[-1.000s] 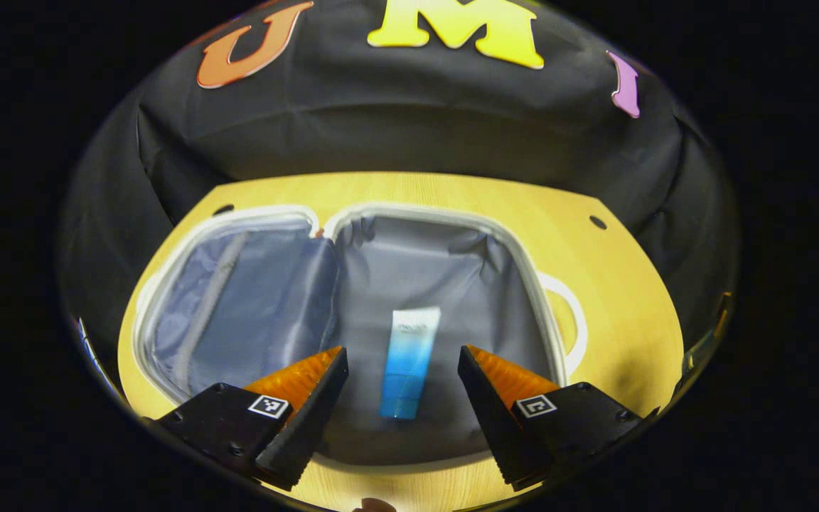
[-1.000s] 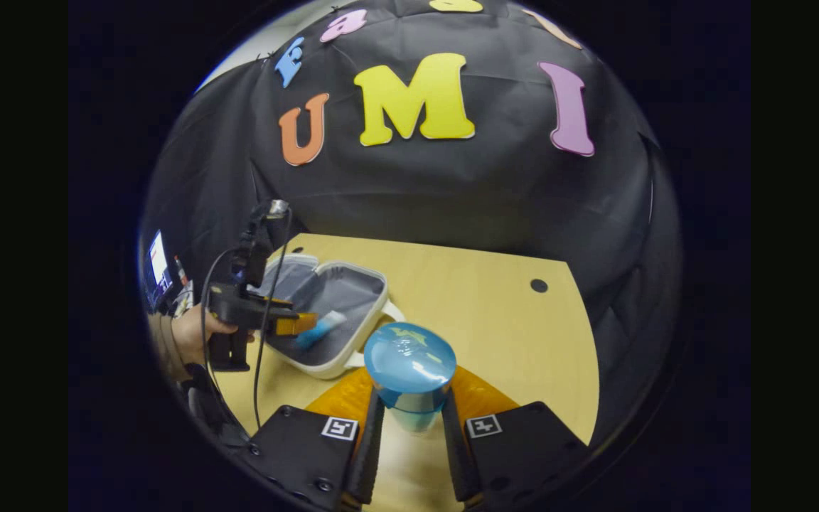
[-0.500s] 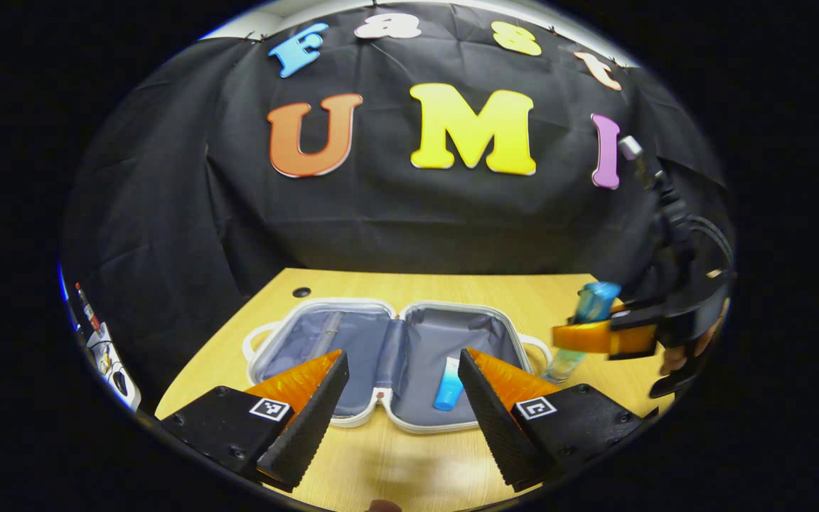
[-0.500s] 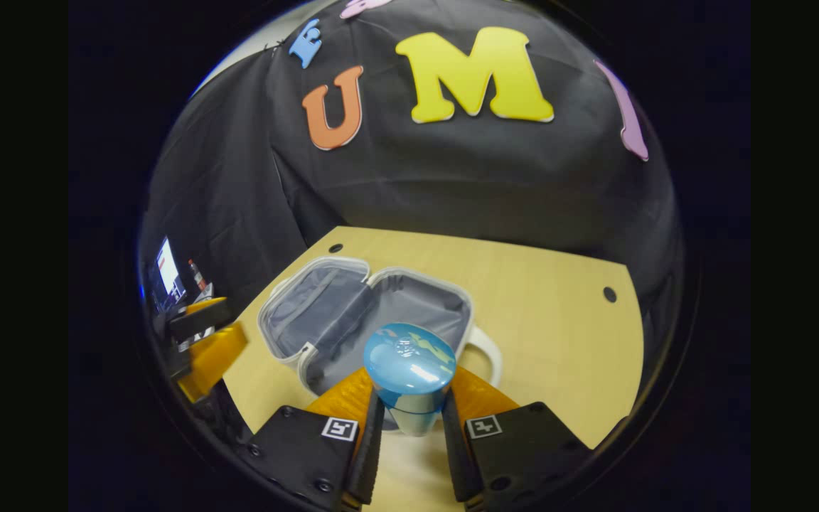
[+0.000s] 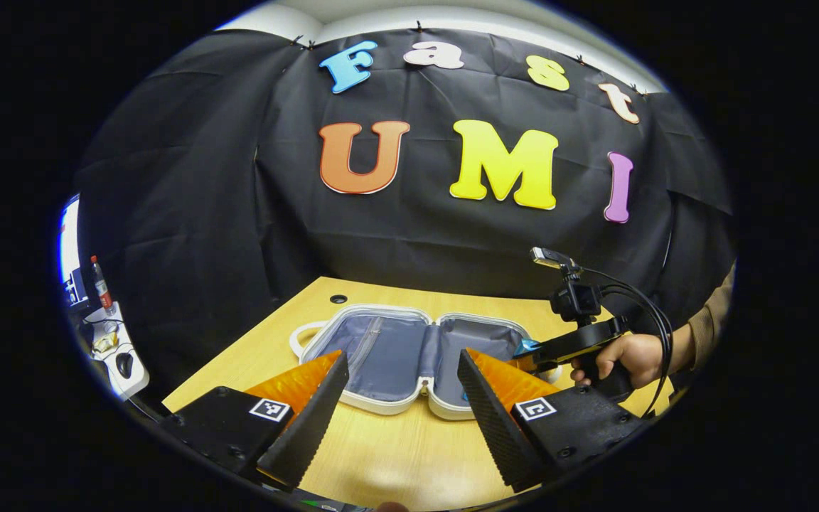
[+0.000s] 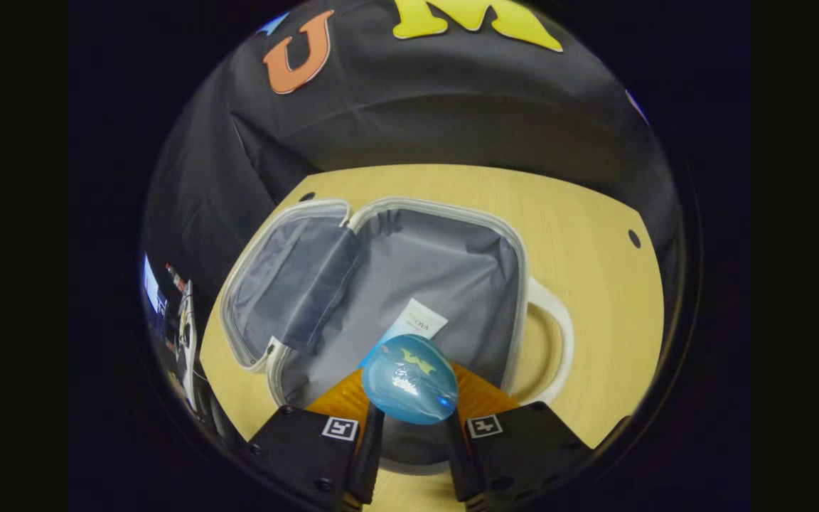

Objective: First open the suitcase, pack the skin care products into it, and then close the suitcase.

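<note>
The suitcase lies open and flat on the wooden table, both grey-lined halves facing up, its white handle loop sticking out at 3 o'clock in the right gripper view. Inside the larger half rests a tube with a white end, partly hidden behind the bottle.

The right gripper is clamped on a bottle with a blue cap, both fingers pressing on its sides just below the cap. It hangs over the near edge of the larger half, at 6 o'clock in that view. The cap blocks the sight of the tube's lower part and of the lining right under it.

In the left gripper view, the left gripper is held back over the near part of the table with its fingers wide apart and nothing between them. The suitcase shows between and beyond them. At 3 o'clock, a hand holds the right gripper at the right half of the case, with cables looping off the handle. At 9 o'clock, beyond the table's edge, a white stand with small items is set against the wall.
</note>
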`<action>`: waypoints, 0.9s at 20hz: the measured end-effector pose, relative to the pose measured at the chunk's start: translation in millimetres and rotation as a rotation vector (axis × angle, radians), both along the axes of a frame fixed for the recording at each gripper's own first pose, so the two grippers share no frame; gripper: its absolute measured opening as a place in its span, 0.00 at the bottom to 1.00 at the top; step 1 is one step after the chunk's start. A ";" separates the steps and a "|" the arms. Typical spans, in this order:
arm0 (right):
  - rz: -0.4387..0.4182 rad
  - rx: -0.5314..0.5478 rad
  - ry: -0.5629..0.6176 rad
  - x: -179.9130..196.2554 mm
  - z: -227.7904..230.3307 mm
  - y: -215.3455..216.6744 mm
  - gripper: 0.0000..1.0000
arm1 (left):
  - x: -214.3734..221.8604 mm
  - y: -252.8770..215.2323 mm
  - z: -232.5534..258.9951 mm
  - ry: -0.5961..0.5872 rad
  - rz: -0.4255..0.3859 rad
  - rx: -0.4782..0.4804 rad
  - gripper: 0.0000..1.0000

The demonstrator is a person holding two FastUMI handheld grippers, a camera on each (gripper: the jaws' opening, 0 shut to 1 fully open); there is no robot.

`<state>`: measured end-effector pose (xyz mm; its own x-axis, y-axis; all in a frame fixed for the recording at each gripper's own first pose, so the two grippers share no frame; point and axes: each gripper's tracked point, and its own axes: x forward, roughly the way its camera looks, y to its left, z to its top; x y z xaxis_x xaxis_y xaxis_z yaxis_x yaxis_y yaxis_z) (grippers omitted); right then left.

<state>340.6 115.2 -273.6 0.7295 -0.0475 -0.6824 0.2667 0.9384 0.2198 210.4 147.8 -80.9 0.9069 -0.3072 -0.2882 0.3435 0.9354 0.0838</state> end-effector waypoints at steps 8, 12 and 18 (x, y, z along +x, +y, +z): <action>-0.199 0.103 0.015 38.9 0.9 -18.0 0.39 | 35.0 34.1 -9.3 0.004 0.004 -0.004 0.99; -0.286 0.148 0.091 49.8 -21.5 -26.2 0.39 | 49.9 53.8 -14.9 0.012 0.024 0.001 0.99; -0.299 0.157 0.110 48.7 -34.0 -21.3 0.39 | 73.9 80.5 -31.9 0.049 0.067 -0.018 0.99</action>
